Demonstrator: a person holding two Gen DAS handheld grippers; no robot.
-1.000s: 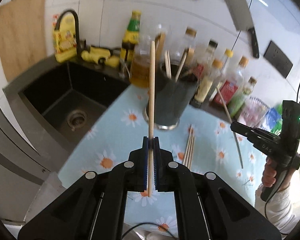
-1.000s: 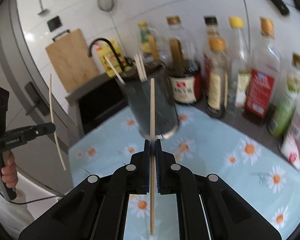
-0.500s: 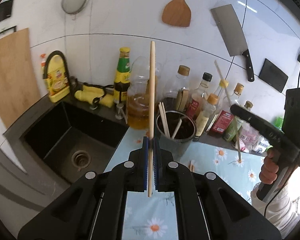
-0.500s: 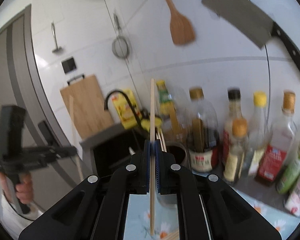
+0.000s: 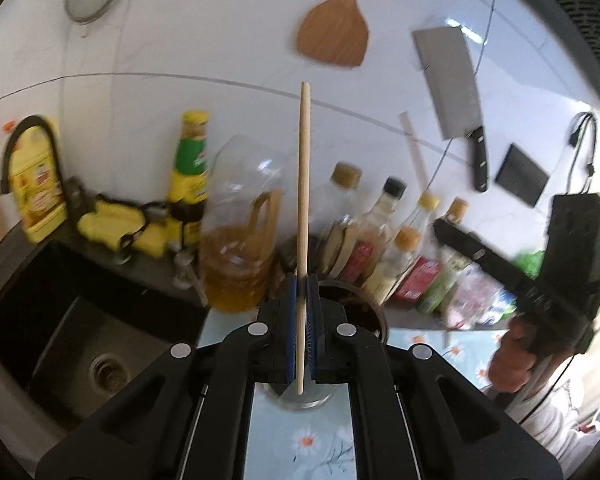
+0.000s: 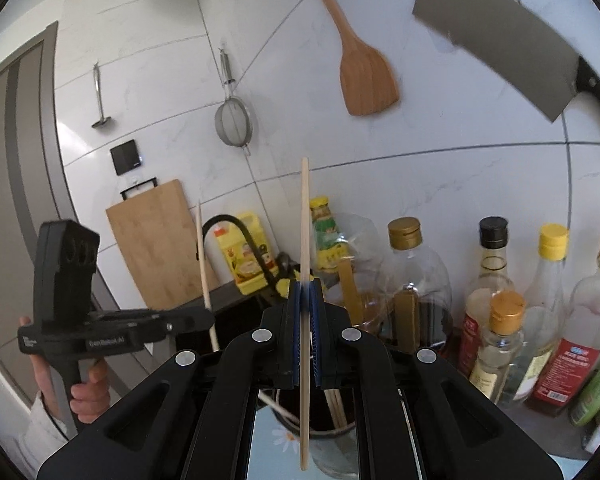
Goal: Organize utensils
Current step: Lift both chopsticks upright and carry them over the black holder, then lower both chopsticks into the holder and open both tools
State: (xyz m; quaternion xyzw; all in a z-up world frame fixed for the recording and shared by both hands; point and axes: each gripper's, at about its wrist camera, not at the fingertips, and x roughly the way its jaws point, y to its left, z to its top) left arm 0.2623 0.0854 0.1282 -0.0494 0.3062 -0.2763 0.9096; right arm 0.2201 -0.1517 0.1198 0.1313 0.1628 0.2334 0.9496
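**Both grippers up w/ a chopstick each, over the holder**

Left gripper point(image 5: 302, 292) is clamped tight on a wooden chopstick point(image 5: 303, 216), pads pinching it low on the shaft; stick stands upright, short end poking out below the jaws. Right gripper point(image 6: 307, 300) same deal: jaws closed on its own chopstick point(image 6: 305, 240), upright, a longer tail hanging below the pads.

Left wrist view: utensil holder point(image 5: 364, 312), dark cup w/ metal rim, sits just behind/under the left jaws on a daisy-print mat point(image 5: 304, 444). Right gripper shows at right edge, blurred, held in a hand point(image 5: 512, 364), stick angled up toward the wall.

Right wrist view: holder point(image 6: 328, 424) right under the jaws, several chopsticks already inside. Left gripper at left, its stick point(image 6: 204, 264) near vertical, hand point(image 6: 86, 396) on the grip.

Bkgd: sauce/oil bottles point(image 6: 496, 280) in a row beside the holder, black sink point(image 5: 72, 336) to the left, cleaver point(image 5: 452, 88), wood spatula point(image 5: 336, 36) & strainer point(image 6: 234, 122) on the tile wall, cutting board point(image 6: 160, 244) leaning by the sink.
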